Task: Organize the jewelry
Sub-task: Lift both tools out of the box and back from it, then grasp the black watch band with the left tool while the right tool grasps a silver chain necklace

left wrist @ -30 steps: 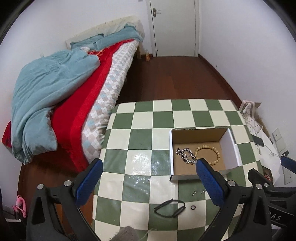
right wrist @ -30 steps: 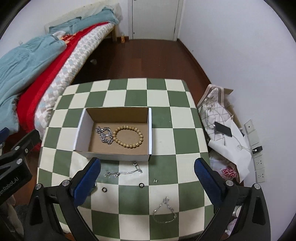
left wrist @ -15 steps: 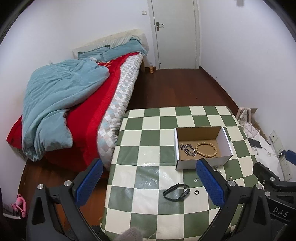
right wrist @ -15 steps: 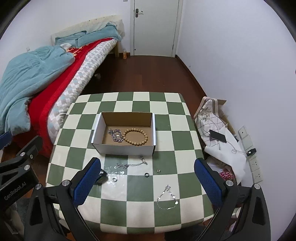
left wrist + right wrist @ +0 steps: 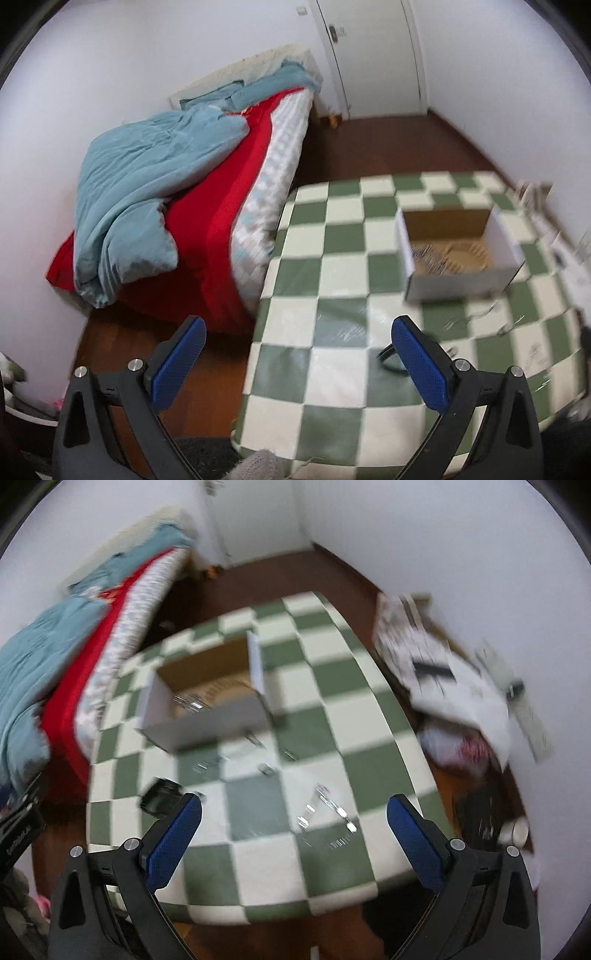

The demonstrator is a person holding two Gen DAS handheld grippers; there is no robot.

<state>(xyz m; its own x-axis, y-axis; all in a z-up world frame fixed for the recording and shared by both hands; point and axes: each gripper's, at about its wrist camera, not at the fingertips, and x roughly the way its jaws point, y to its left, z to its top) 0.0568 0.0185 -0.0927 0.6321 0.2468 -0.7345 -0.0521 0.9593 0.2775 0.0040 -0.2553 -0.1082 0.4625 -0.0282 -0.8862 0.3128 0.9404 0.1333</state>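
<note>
A white cardboard box [image 5: 461, 273] [image 5: 207, 727] stands on the green-and-white checked table [image 5: 332, 280] [image 5: 332, 686]. Inside it a silver chain [image 5: 424, 254] [image 5: 188, 701] and a wooden bead bracelet [image 5: 463, 254] lie blurred. Loose on the cloth in front of the box are a black band [image 5: 388, 360] [image 5: 159, 797], a thin silver chain [image 5: 332, 808] and small blurred pieces [image 5: 266, 770]. My left gripper [image 5: 295, 363] is open above the table's near left corner. My right gripper [image 5: 293, 836] is open above the near edge. Neither holds anything.
A bed with a red cover and a blue quilt [image 5: 147, 192] stands left of the table. A white door [image 5: 373, 59] is at the back. White bags and clutter [image 5: 454, 690] lie on the wooden floor at the right, by wall sockets.
Both grippers have pulled back and away from the table and swung; both views are now motion-blurred. The right view has tilted. The jewelry has stayed where it was.
</note>
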